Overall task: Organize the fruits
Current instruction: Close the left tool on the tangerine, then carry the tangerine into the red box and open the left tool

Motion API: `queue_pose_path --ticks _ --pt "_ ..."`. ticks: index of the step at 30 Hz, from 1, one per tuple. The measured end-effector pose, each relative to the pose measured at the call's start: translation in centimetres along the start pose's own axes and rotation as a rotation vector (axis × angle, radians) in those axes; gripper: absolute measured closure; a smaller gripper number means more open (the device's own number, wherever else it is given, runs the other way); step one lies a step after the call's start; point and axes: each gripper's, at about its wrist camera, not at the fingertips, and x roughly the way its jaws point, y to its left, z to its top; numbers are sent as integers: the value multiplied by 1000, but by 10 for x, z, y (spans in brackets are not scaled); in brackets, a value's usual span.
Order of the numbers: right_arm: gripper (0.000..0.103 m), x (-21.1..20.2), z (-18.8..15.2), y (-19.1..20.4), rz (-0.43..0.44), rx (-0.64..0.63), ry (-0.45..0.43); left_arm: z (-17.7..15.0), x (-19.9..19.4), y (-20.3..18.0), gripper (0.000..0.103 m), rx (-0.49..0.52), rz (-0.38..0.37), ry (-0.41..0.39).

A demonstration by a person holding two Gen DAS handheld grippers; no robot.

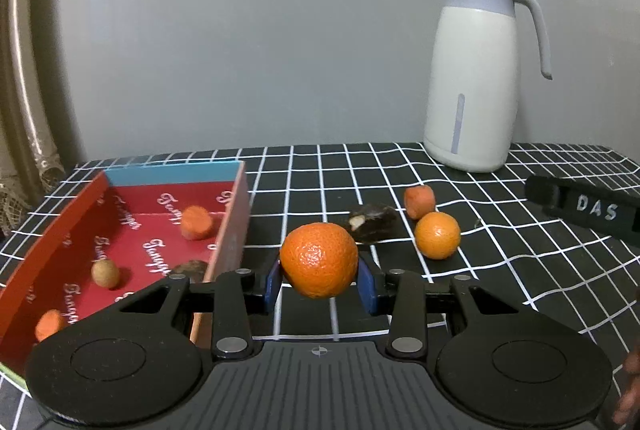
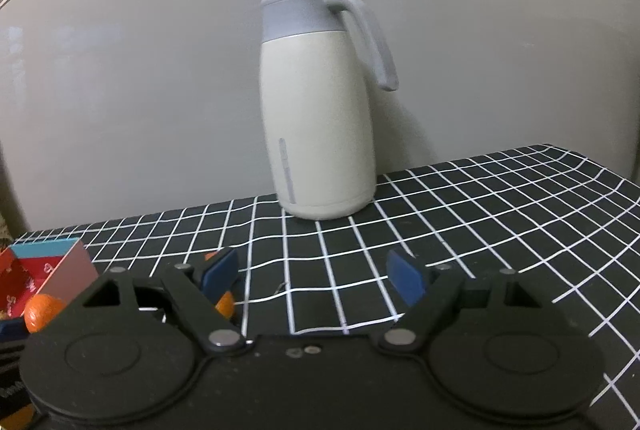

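Left tool clamps the mandarin between its pads; right tool gapes wide, empty.

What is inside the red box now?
The red box holds two orange pieces, a small tan round fruit and something dark. The left gripper covers its near corner.
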Motion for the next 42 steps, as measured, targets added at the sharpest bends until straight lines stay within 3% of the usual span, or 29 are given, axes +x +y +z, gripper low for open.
queue_pose_path --ticks 27,42 --pt "22 1 -11 57 75 -62 6 -4 -24 82 63 -66 131 -34" --pt "22 1 -15 75 103 -75 3 -18 -16 126 63 -121 213 15"
